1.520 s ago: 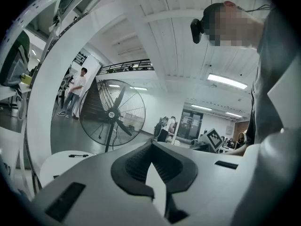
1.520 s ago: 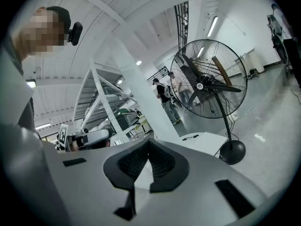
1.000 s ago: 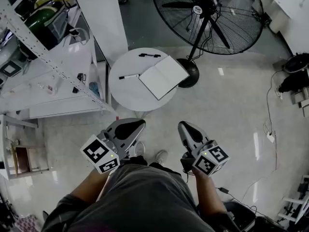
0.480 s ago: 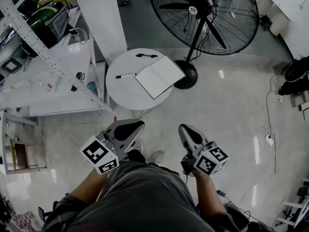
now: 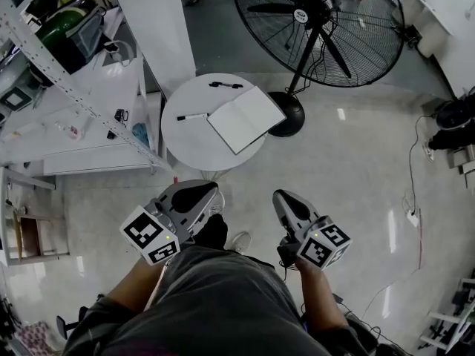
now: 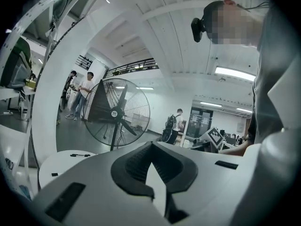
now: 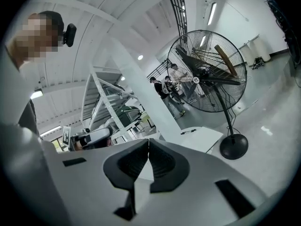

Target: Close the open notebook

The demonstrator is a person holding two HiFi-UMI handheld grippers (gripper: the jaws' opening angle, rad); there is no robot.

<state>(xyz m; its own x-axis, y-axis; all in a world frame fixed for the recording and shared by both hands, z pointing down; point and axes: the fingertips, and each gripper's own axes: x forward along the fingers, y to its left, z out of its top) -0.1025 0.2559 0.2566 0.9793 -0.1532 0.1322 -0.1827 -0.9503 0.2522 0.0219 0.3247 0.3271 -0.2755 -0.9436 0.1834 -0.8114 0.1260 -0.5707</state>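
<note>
The person wore a grey shirt [image 5: 215, 302] and a white shoe [image 5: 241, 240], with a small black camera [image 7: 70, 34] mounted at the head. The left tongs [image 5: 212, 191] and right tongs [image 5: 280, 196] had smooth light-grey moulded shells with rectangular black slots and black ribbed pads [image 6: 134, 163]. Each carried a white cube [image 5: 152, 236] printed with black square markers and a tiny lit dot.

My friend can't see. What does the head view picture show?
An open notebook lies on a round white table beside a marker and a pen, with a fan behind. Nearer, a person holds the left tool and right tool, both shut and empty, short of the table.
</note>
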